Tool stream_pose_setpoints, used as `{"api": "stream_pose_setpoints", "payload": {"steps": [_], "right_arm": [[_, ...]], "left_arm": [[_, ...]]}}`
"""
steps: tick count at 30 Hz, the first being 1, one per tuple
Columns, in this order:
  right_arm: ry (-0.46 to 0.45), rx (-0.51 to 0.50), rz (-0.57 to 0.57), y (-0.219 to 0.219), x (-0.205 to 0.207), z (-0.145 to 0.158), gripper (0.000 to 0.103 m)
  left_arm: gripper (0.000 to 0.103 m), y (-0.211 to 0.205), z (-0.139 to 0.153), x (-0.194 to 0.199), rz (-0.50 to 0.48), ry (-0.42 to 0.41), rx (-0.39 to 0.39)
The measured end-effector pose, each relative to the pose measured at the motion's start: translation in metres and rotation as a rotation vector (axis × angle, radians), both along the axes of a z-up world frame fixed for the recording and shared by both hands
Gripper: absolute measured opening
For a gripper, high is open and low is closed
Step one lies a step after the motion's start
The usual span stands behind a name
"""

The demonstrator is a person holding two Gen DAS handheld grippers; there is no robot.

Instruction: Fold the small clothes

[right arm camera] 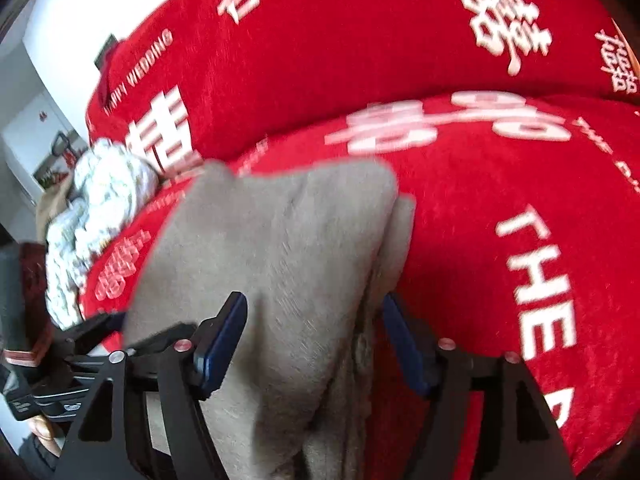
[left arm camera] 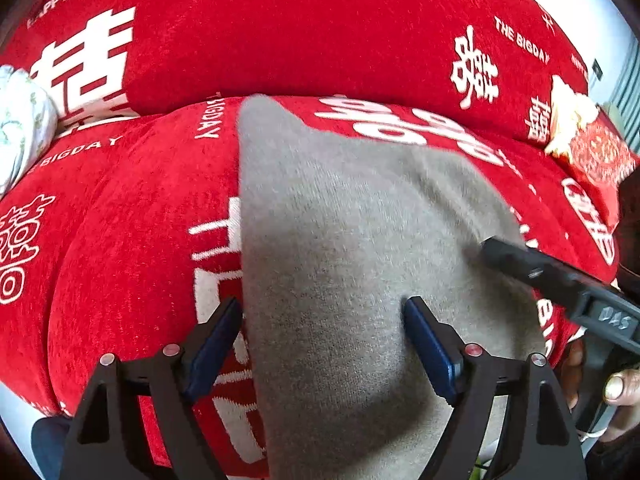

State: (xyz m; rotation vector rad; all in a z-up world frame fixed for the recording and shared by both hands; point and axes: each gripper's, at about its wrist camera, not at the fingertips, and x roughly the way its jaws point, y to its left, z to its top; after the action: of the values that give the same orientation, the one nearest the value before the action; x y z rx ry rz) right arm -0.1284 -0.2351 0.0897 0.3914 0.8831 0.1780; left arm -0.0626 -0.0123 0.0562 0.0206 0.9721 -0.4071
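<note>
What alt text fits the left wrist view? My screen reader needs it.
A folded grey garment lies on a red sofa cover printed with white lettering, between the open left gripper fingers. The right gripper reaches in from the right, its tip over the cloth.

Black gripper frames [left arm camera: 322,344], blue-padded fingers [left arm camera: 430,344], silver and red rivets

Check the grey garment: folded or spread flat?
Folded. In the right wrist view the grey garment shows stacked layers along its right edge, lying on the red cover.
</note>
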Motion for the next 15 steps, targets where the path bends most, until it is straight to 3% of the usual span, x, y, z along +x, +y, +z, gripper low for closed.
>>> {"api": "stream_pose_setpoints", "payload": {"steps": [6,9,12,15], "right_arm": [[-0.14,-0.044,0.05,0.009,0.007,0.036,0.081],[-0.101,-0.011,0.117,0.018,0.025,0.028,0.081],[0.017,0.024,0.125,0.018,0.048,0.0,0.08],[0.014,-0.018,0.115,0.015,0.057,-0.01,0.08]], "left_arm": [[0.084,0.003,0.02,0.021,0.077,-0.08,0.048],[0.084,-0.004,0.012,0.044,0.1,-0.05,0.124],[0.084,-0.01,0.0,0.059,0.094,-0.007,0.139],[0.084,-0.014,-0.004,0.064,0.086,0.007,0.133]]}}
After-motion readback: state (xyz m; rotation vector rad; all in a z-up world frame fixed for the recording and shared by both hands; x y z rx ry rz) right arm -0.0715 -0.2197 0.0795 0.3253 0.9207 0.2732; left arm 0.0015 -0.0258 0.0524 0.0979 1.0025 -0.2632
